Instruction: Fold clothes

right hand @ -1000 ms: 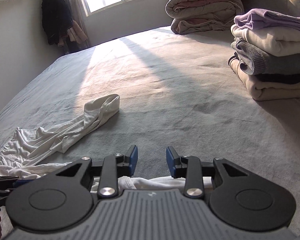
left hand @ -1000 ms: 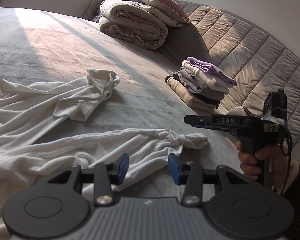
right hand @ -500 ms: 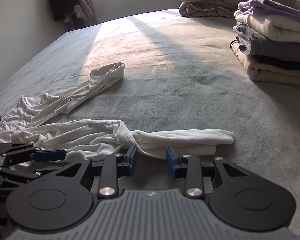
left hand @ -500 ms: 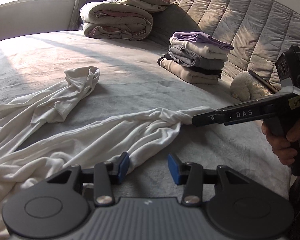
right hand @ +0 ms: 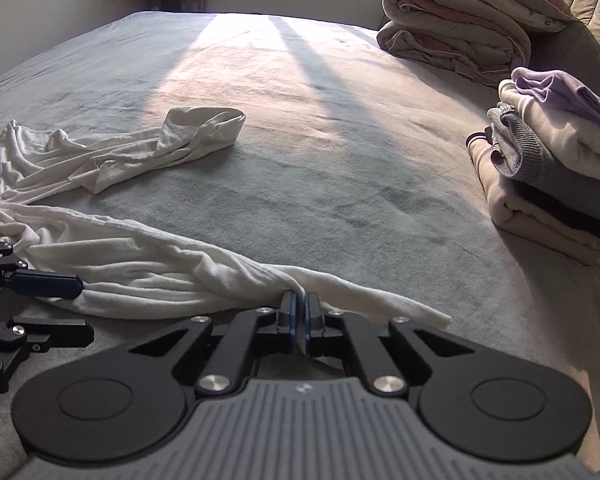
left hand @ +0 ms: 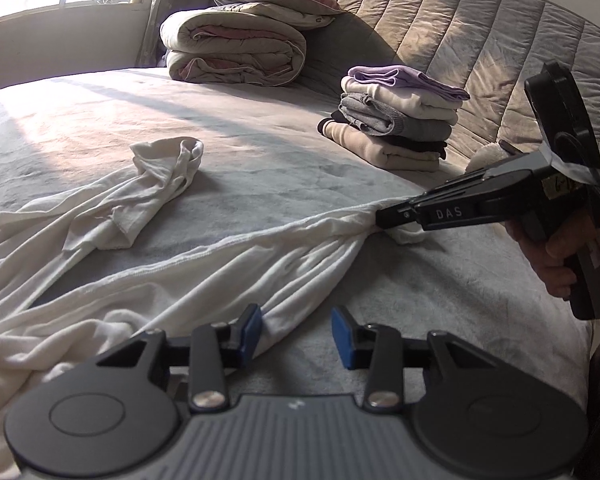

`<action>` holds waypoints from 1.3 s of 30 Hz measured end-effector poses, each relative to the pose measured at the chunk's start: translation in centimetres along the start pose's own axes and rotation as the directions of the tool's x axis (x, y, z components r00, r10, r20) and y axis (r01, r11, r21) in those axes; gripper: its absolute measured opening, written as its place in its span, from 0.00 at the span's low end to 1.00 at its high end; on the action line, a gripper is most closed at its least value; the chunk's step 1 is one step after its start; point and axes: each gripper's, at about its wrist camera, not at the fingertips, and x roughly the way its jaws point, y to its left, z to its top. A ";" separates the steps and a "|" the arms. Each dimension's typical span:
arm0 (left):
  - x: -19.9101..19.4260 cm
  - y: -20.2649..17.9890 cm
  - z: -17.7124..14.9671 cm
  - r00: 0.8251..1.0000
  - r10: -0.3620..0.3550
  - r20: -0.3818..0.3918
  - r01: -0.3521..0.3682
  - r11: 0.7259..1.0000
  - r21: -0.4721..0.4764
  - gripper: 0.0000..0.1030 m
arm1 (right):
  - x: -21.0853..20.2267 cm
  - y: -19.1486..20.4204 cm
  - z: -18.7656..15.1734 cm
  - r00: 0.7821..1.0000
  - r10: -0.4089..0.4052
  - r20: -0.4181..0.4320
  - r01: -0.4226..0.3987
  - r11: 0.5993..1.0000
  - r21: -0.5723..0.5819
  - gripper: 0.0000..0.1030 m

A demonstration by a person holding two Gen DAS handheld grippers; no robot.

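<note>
A crumpled white garment (left hand: pixel 140 272) (right hand: pixel 140 272) lies across the grey bed (left hand: pixel 280 152). One long part ends in an open cuff (left hand: pixel 168 156) (right hand: pixel 208 124) further out. My right gripper (right hand: pixel 300 316) (left hand: pixel 384 216) is shut on the near strip's end, with fabric bunched at its blue pads. My left gripper (left hand: pixel 296 336) (right hand: pixel 84 308) sits lower along the same strip. Its jaws are closing. The fabric's edge lies between them against the left pad (left hand: pixel 250 334), while the right pad (left hand: pixel 342 338) stands apart from it.
A stack of folded clothes (left hand: pixel 396 120) (right hand: pixel 552 168) stands at the right near the quilted headboard (left hand: pixel 480 40). A rolled duvet with a pillow (left hand: pixel 236 52) (right hand: pixel 452 36) lies at the back. A person's hand (left hand: pixel 556 256) holds the right gripper.
The right gripper's jaws, apart half a second ago, have shut on the strip's end. The strip now runs straighter between the two grippers. Both views have rolled.
</note>
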 end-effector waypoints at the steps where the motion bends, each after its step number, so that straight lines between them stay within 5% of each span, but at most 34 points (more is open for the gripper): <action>1: 0.0 0.0 0.0 1.000 0.002 0.000 -0.002 1.000 0.001 0.37 | 0.0 -0.2 0.4 1.000 -0.009 0.011 0.008 1.000 0.014 0.03; 10: 0.0 -0.4 -0.1 1.000 0.030 0.002 -0.031 0.999 0.024 0.29 | 1.0 -1.9 2.4 0.987 -0.020 0.159 -0.013 0.979 0.205 0.04; 13: 0.0 -0.7 -0.1 0.999 0.040 0.000 -0.040 0.998 0.040 0.29 | 0.7 -4.2 2.4 0.984 0.005 0.180 -0.066 0.939 0.338 0.15; 20: 0.1 -1.1 -0.1 0.999 0.054 0.004 -0.054 0.997 0.060 0.30 | -0.8 -6.3 1.4 0.984 0.121 0.127 -0.170 0.843 0.511 0.17; 26: 0.3 -0.9 -0.1 0.999 0.048 0.007 -0.048 0.998 0.030 0.30 | 0.5 -3.6 0.4 0.971 0.226 0.073 -0.231 0.832 0.504 0.17; 29: 0.4 -1.0 -0.2 0.999 0.050 0.008 -0.050 0.998 0.031 0.30 | 1.9 -3.1 1.0 0.981 0.190 0.037 -0.186 0.870 0.456 0.27; 34: 0.3 -0.7 -0.1 0.999 0.037 0.007 -0.037 0.999 0.008 0.30 | 3.2 -4.7 0.9 1.000 0.003 0.012 -0.008 0.918 0.397 0.31; 37: 0.4 -0.4 -0.1 1.000 0.024 0.006 -0.024 1.000 -0.005 0.30 | 3.7 -5.3 0.9 0.980 -0.195 0.022 0.174 0.913 0.368 0.31; 39: 0.4 -0.3 0.0 1.000 0.018 0.005 -0.018 1.000 -0.011 0.30 | 3.6 -6.0 0.8 0.969 -0.244 0.022 0.217 0.895 0.391 0.31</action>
